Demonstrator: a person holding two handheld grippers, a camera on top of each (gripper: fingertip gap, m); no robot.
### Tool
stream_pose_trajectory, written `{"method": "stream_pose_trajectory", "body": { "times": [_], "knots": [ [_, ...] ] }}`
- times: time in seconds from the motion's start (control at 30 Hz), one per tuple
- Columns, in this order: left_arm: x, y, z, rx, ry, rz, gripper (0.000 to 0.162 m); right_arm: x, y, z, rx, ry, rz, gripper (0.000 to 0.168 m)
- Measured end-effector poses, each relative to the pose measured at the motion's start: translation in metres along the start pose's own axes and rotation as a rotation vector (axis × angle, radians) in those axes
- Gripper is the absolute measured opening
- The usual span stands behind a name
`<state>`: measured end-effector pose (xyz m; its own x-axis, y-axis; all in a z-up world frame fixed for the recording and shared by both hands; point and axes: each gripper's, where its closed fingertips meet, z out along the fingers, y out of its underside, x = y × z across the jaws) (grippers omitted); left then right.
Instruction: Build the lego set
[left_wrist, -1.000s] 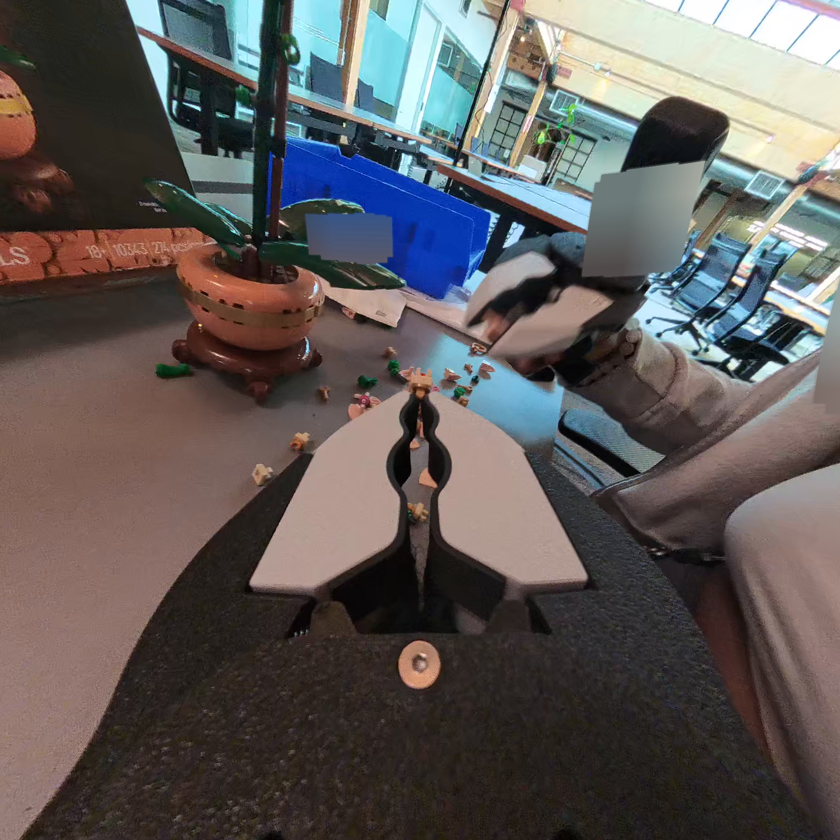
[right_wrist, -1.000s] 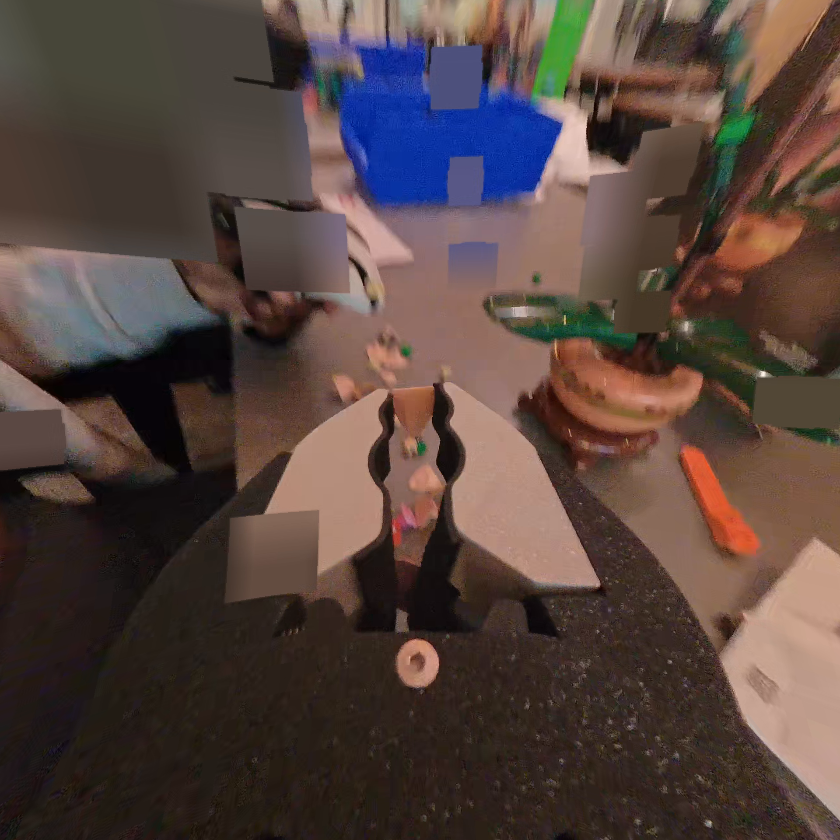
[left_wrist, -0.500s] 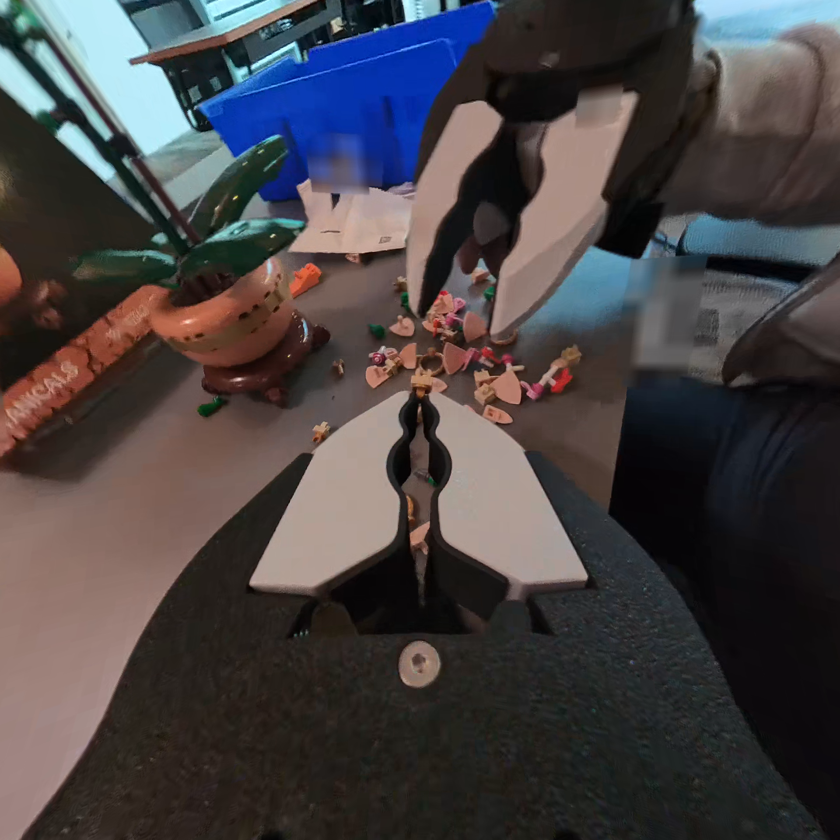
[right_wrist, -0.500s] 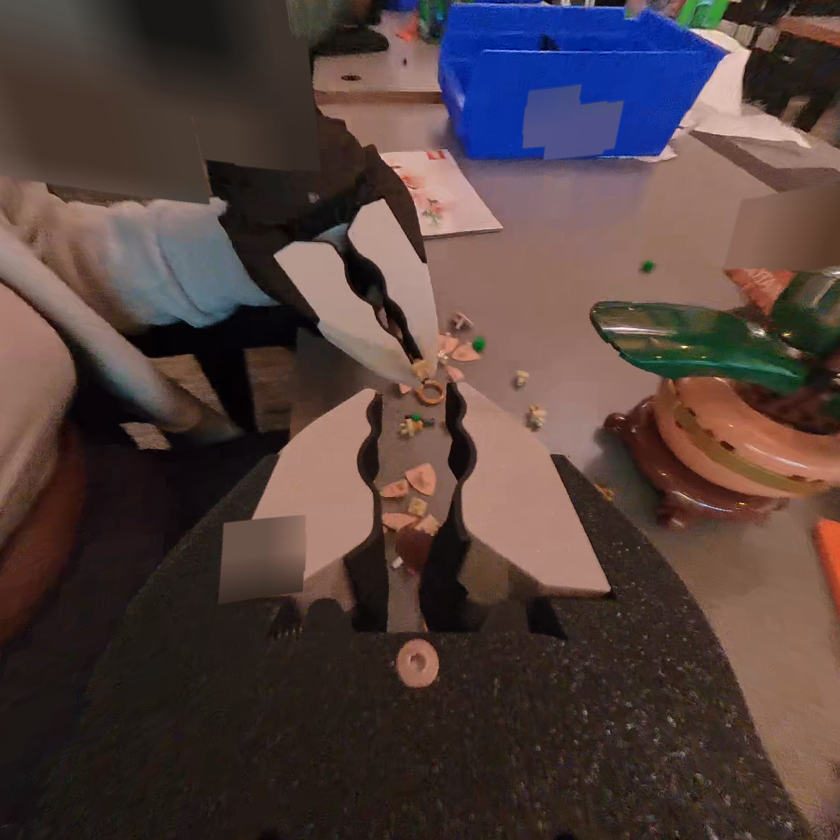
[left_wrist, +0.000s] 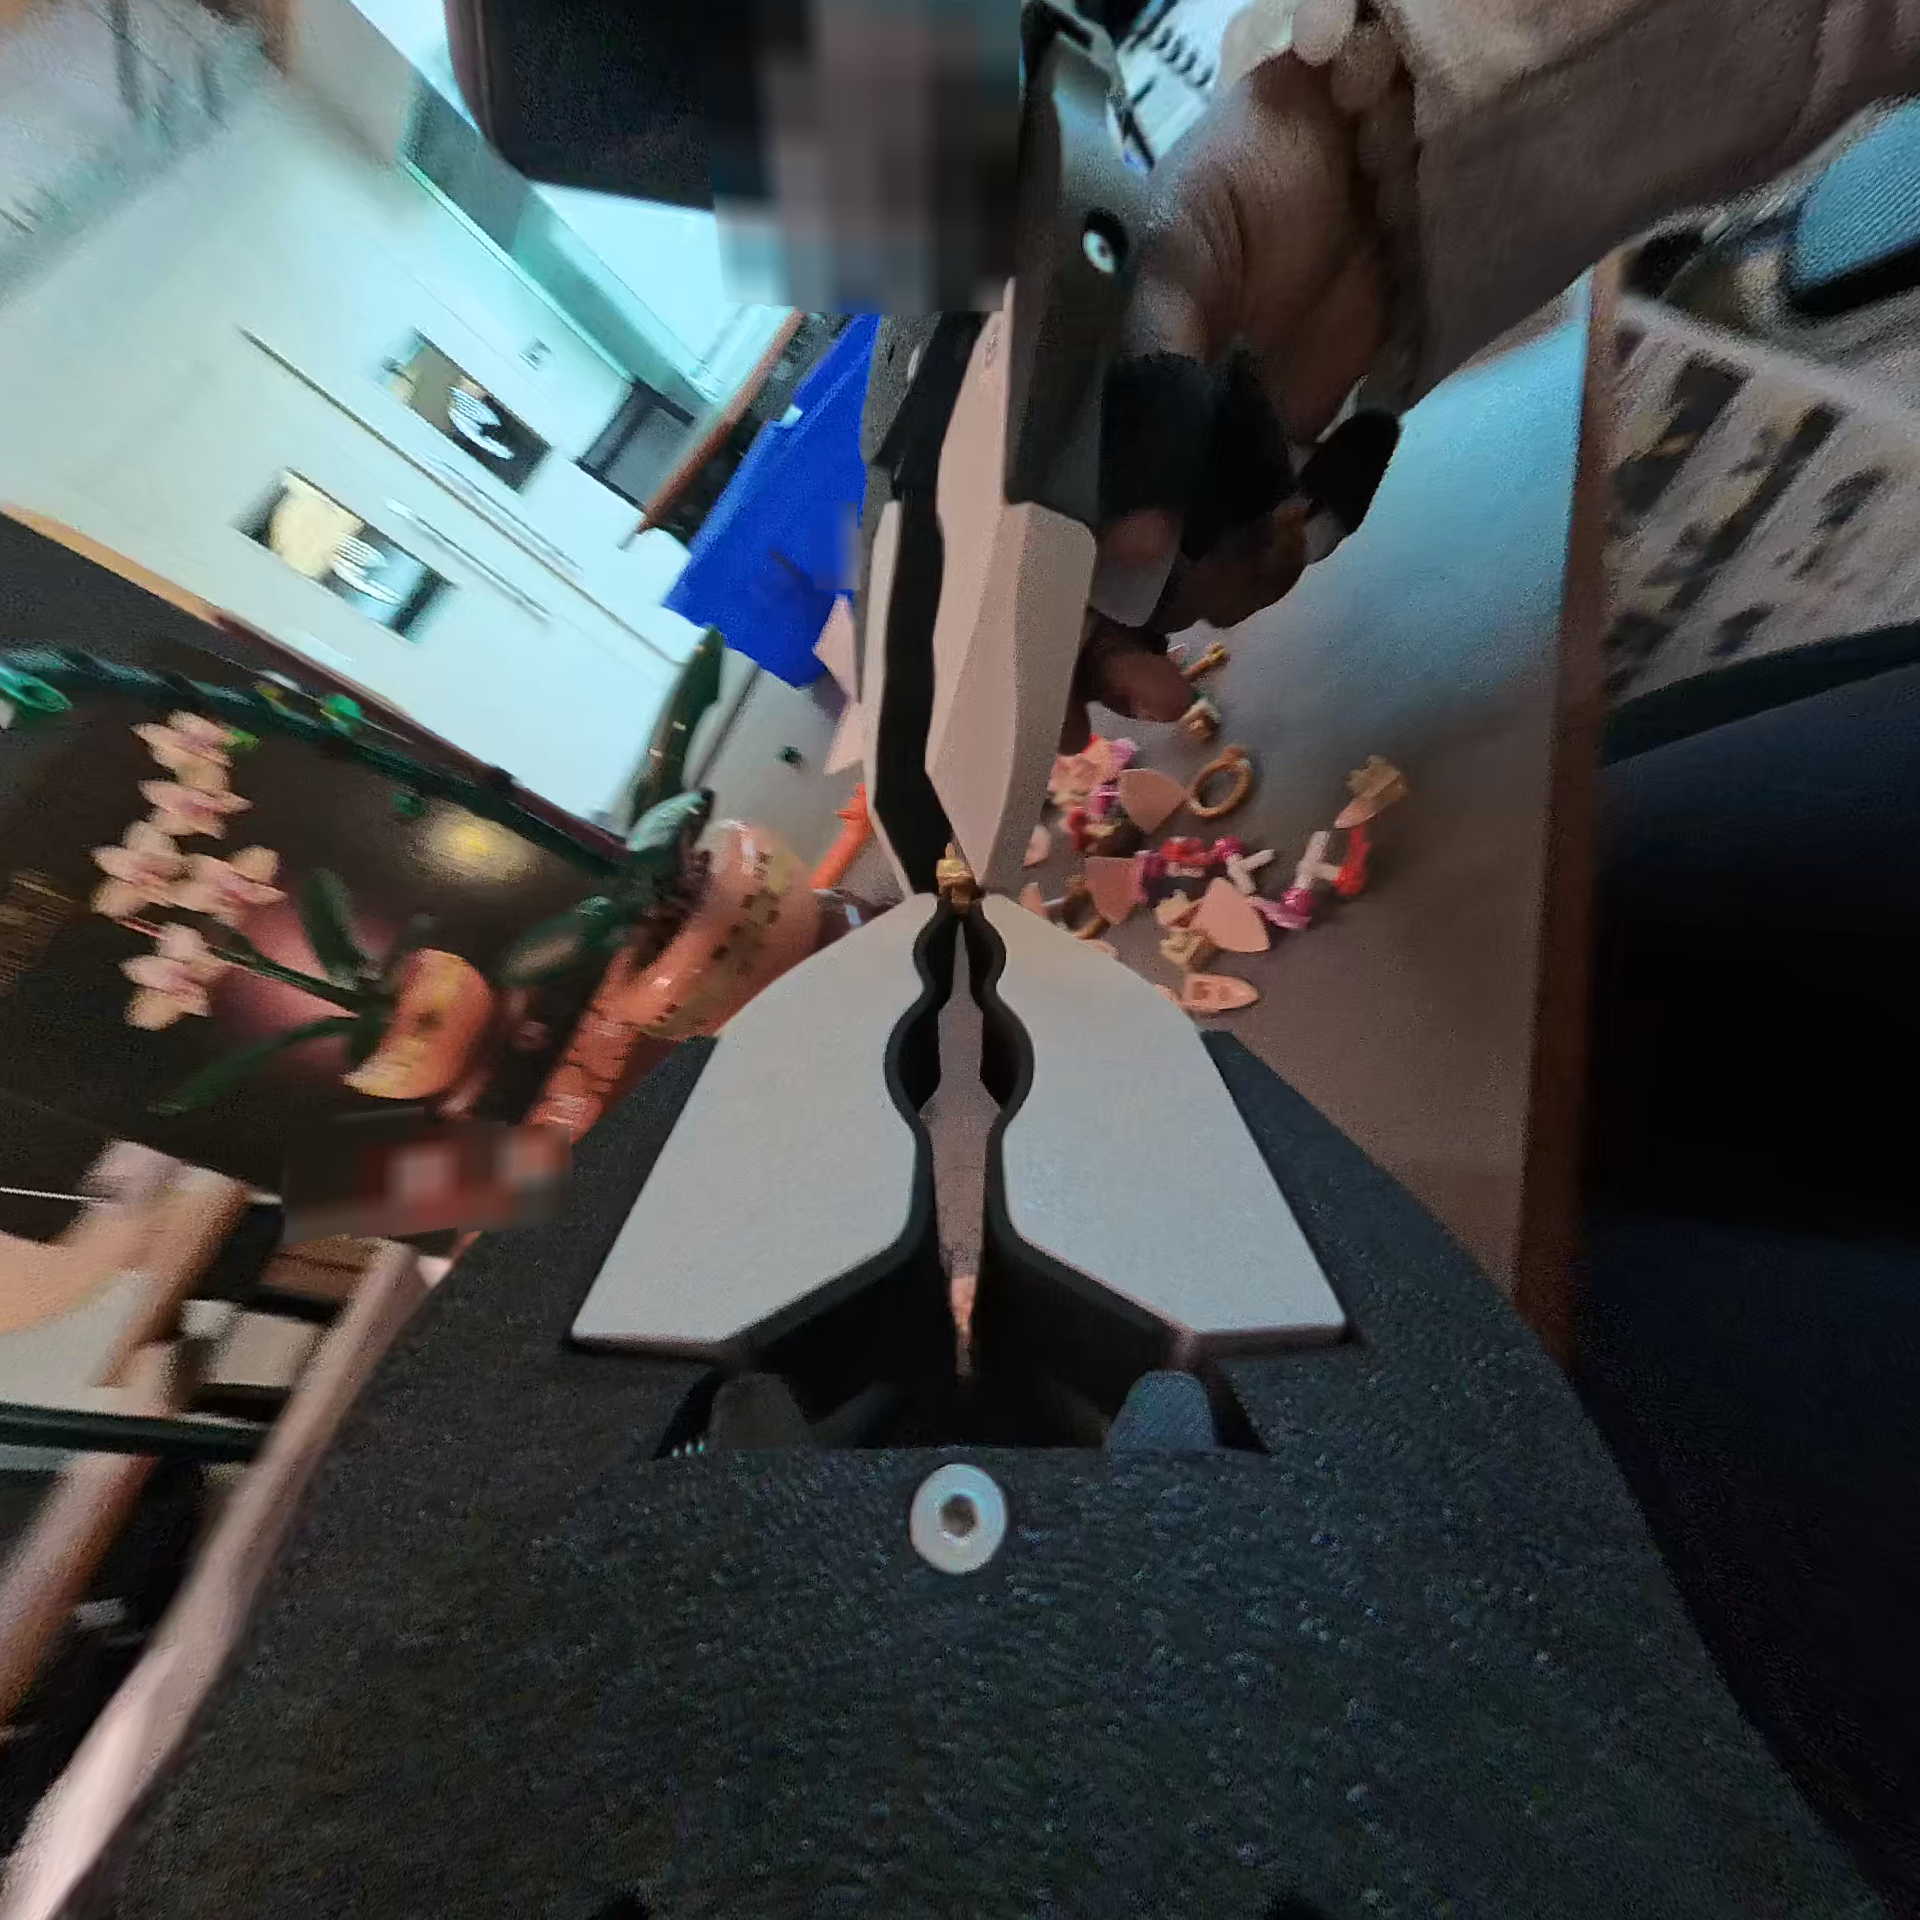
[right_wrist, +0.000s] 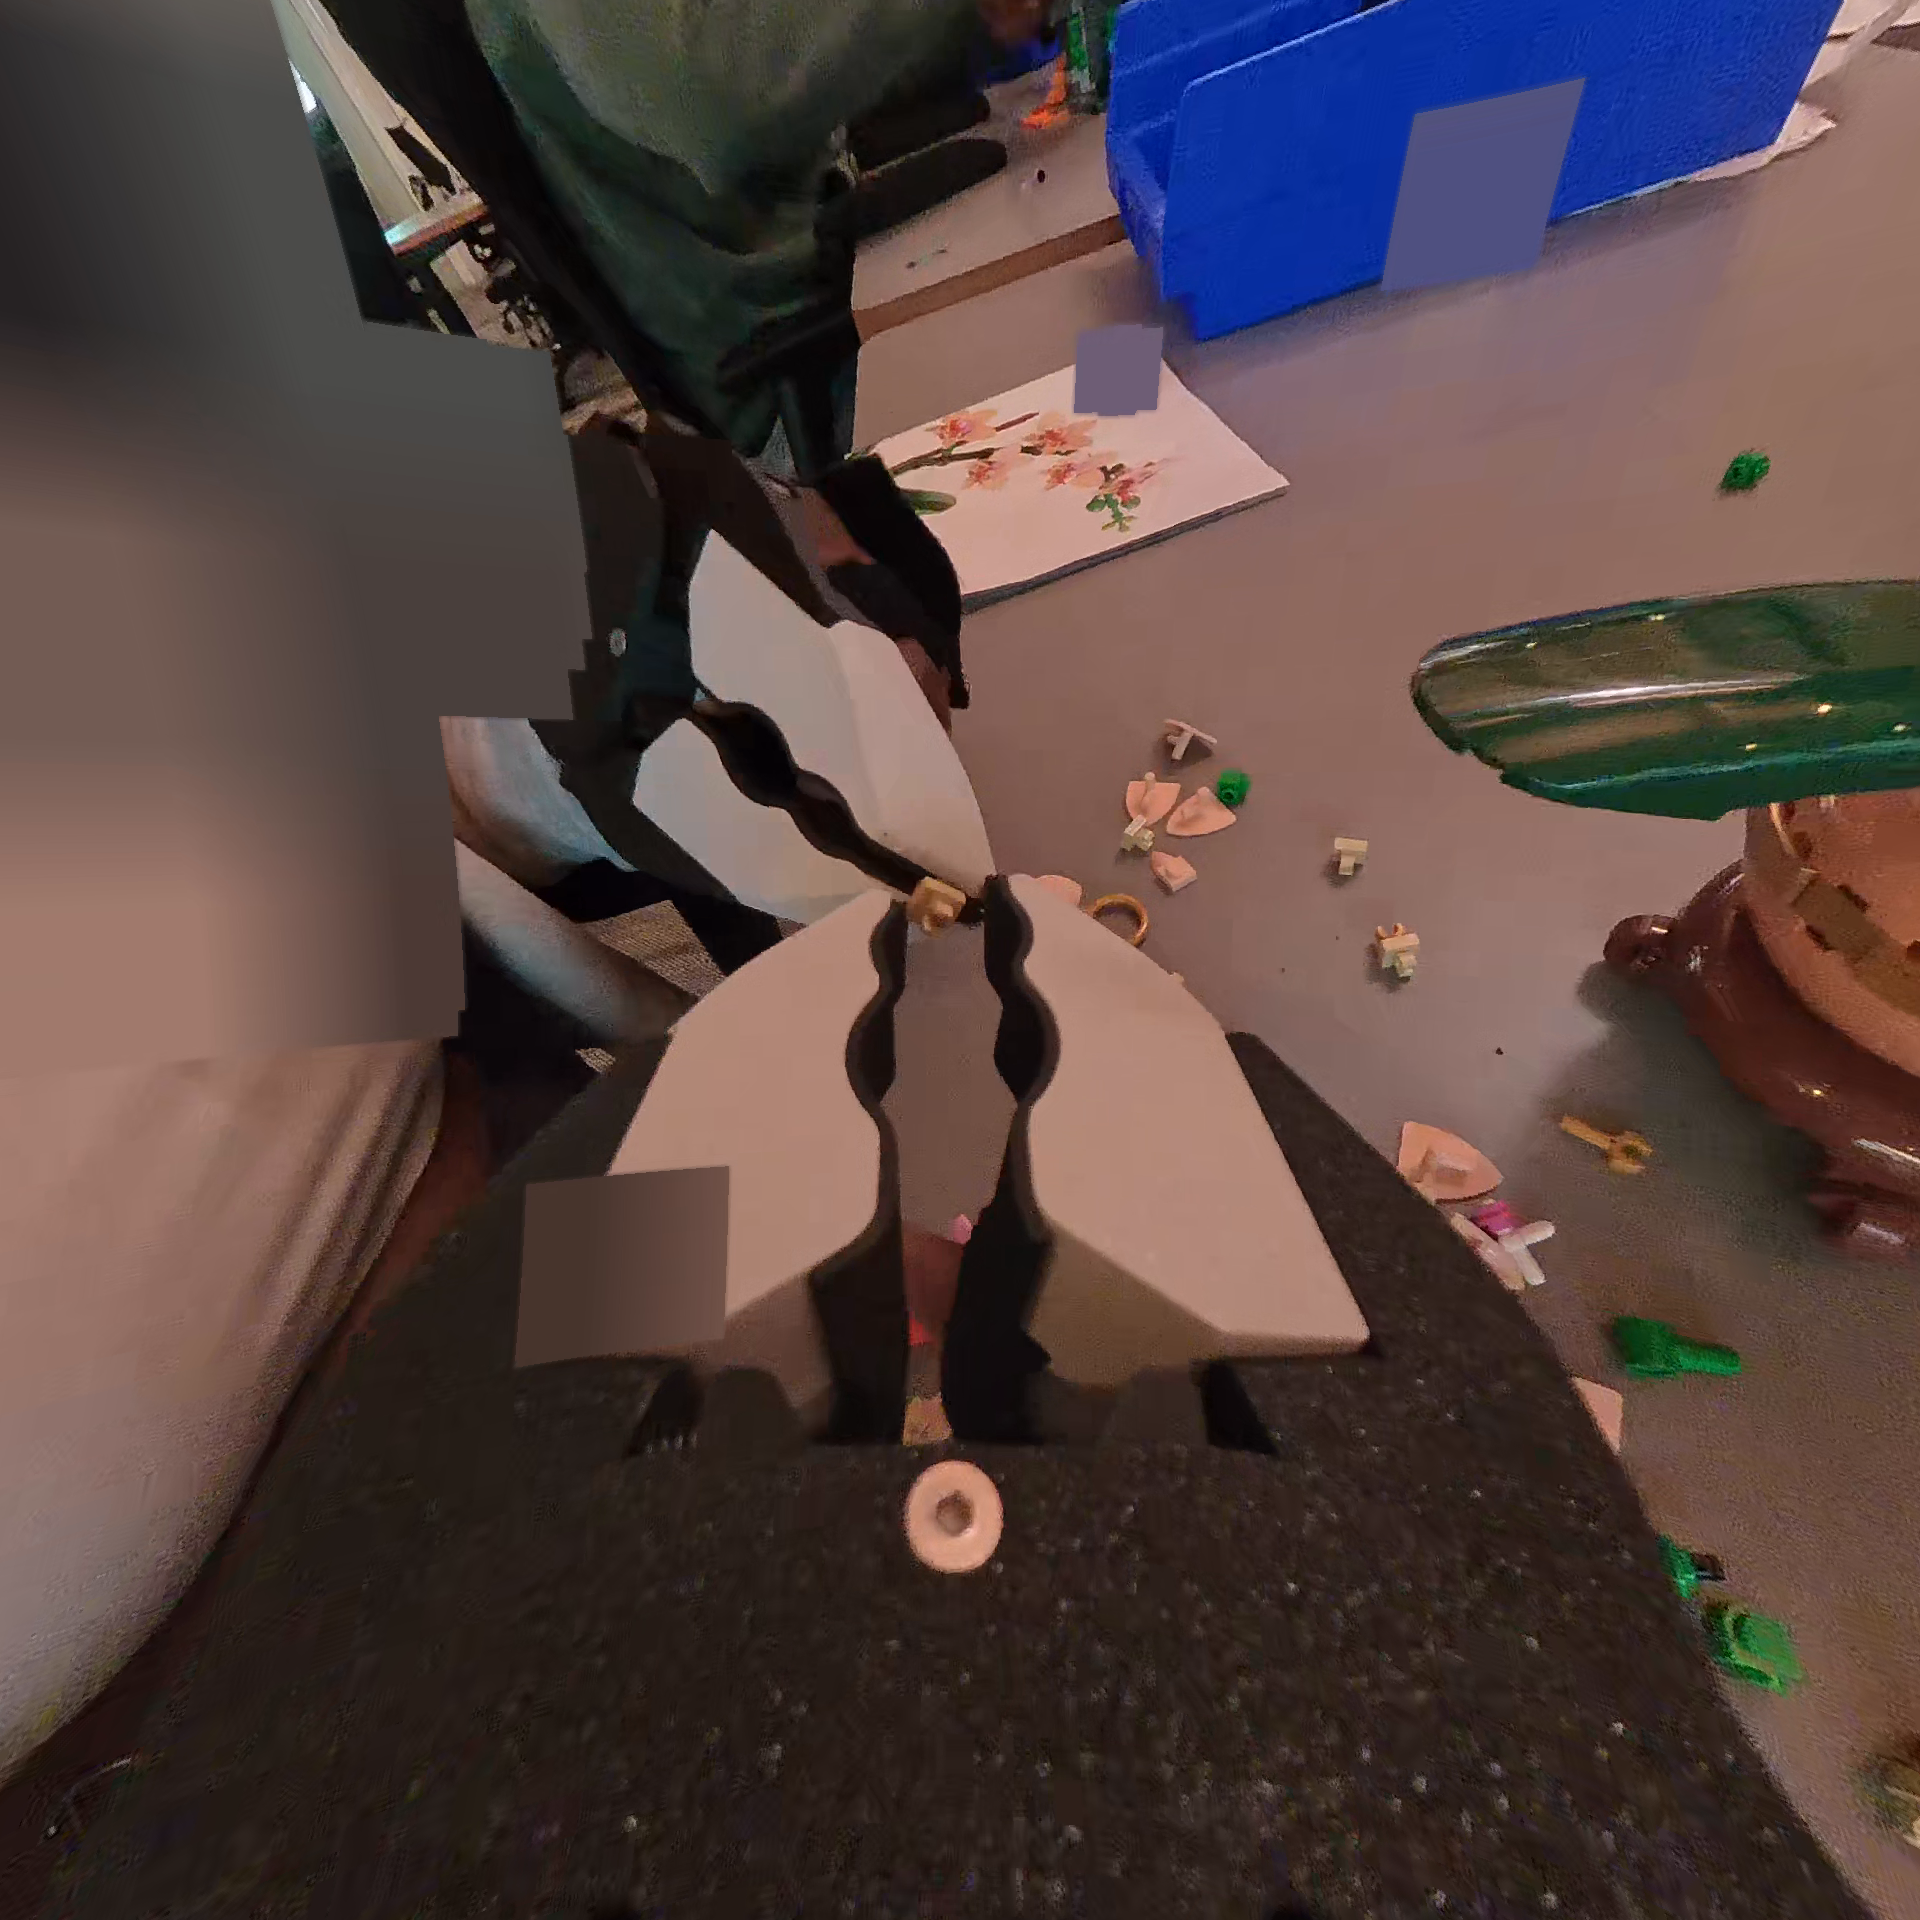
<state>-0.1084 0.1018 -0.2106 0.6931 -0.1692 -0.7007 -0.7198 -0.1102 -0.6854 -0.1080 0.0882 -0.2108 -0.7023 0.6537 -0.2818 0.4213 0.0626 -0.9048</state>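
Observation:
My left gripper (left_wrist: 956, 912) is shut on a small tan stud piece (left_wrist: 954, 879) that sticks out of its tips, held above the grey table. My right gripper (right_wrist: 945, 902) is open, and its two tips straddle that same tan piece (right_wrist: 933, 902). In the left wrist view, the right gripper's fingers (left_wrist: 997, 665) come down from above, edge-on, onto the piece. In the right wrist view, the left gripper's fingers (right_wrist: 831, 748) reach in from the upper left. The built orchid pot (right_wrist: 1818, 935) with a green leaf (right_wrist: 1683, 707) stands at the right.
Loose pink, tan and magenta pieces (left_wrist: 1226, 914) and a gold ring (right_wrist: 1120, 916) lie on the table under the grippers. An instruction booklet (right_wrist: 1070, 478) and a blue bin (right_wrist: 1299, 187) lie farther back. The set's dark box (left_wrist: 260, 914) stands at the left. The table edge (left_wrist: 1558, 831) is close by.
The right gripper let go of a tan petal, opened and moved in until its tips straddle the left gripper's tan piece. The left gripper rolled sideways, still shut on that piece.

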Motion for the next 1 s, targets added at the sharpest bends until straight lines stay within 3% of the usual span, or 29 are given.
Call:
{"method": "stream_pose_trajectory", "body": {
  "times": [0.03,0.2,0.43,0.53,0.7,0.77,0.87,0.93,1.0],
  "knots": [
    [-0.004,-0.002,-0.001,0.001,-0.059,0.080,0.001,-0.001,-0.001,-0.001,0.009,-0.002,0.013,0.013],
    [-0.013,-0.015,-0.006,-0.005,-0.326,0.523,0.000,-0.009,-0.013,-0.005,0.066,-0.017,0.022,0.011],
    [-0.017,-0.017,-0.008,-0.007,-0.360,0.533,0.000,-0.010,-0.016,-0.006,0.071,0.090,-0.162,0.006],
    [-0.017,-0.017,-0.008,0.017,-0.320,0.413,0.000,-0.010,-0.018,-0.007,0.081,0.191,-0.353,0.006],
    [-0.023,-0.016,-0.009,0.099,-0.164,-0.070,0.000,-0.019,-0.022,-0.009,0.151,0.268,-0.543,0.006],
    [-0.025,-0.016,-0.011,0.135,-0.082,-0.242,0.000,-0.021,-0.020,-0.006,0.148,0.290,-0.575,0.006],
    [-0.042,0.005,-0.014,0.057,-0.154,-0.283,0.000,-0.008,-0.022,-0.013,0.171,0.330,-0.513,0.006],
    [-0.059,0.030,-0.019,-0.025,-0.239,-0.370,0.002,0.017,-0.005,-0.011,0.036,0.380,-0.405,0.006],
    [-0.072,0.042,-0.027,0.023,-0.281,-0.545,0.006,0.043,0.025,-0.005,-0.194,0.462,-0.322,0.007]
  ]
}}
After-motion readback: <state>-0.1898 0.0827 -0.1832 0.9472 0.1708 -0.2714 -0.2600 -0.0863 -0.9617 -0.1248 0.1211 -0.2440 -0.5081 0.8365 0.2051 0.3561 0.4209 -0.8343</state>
